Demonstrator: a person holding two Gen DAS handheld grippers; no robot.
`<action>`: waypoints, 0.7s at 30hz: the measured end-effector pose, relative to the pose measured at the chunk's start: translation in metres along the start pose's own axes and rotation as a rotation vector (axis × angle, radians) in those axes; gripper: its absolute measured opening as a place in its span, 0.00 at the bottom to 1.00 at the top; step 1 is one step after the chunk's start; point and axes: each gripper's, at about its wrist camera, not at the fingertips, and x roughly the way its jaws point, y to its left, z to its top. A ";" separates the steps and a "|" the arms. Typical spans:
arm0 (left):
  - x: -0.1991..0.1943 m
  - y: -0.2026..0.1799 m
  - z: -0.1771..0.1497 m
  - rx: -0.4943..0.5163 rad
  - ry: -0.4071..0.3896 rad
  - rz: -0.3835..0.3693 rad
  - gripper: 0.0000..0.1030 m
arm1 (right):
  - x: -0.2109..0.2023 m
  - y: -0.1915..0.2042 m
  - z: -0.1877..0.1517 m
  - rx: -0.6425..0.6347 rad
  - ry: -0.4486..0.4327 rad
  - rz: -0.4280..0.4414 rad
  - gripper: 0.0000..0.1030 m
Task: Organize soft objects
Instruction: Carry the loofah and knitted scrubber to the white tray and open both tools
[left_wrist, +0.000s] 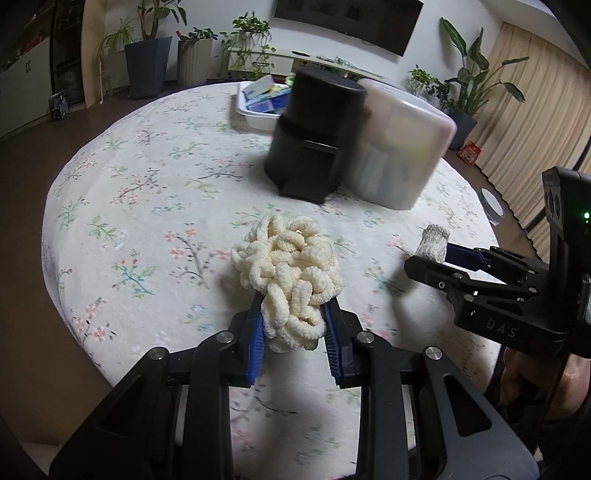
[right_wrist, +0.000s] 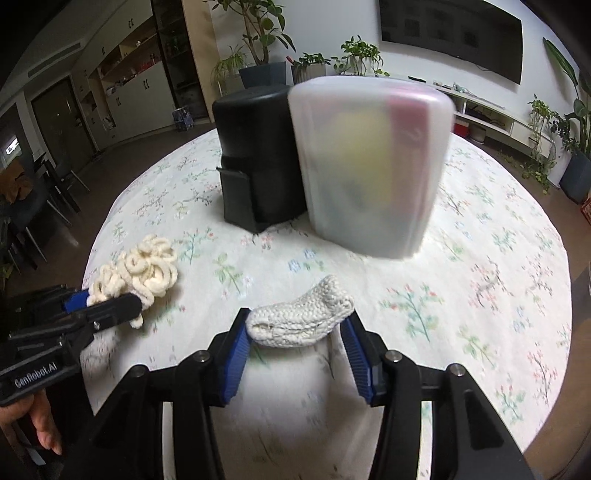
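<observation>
Clamped in the left gripper, the cream looped-yarn bundle could be snagged, while the white knitted sock, pinched by the right gripper, may be dropped

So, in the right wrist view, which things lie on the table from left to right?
left gripper with the cream loopy bundle → knitted sock in the right gripper → frosted plastic box

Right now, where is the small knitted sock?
In the right wrist view the knitted sock sits between the right gripper's blue pads, in front of the translucent box.
</observation>
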 end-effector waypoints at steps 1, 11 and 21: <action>-0.001 -0.004 -0.001 0.007 0.001 -0.005 0.25 | -0.003 -0.002 -0.003 0.003 0.003 -0.004 0.50; -0.009 -0.035 0.003 0.062 -0.011 -0.041 0.25 | -0.040 -0.032 -0.021 0.016 0.000 -0.051 0.50; -0.055 -0.006 0.081 0.091 -0.142 0.010 0.25 | -0.093 -0.089 0.034 0.012 -0.102 -0.118 0.50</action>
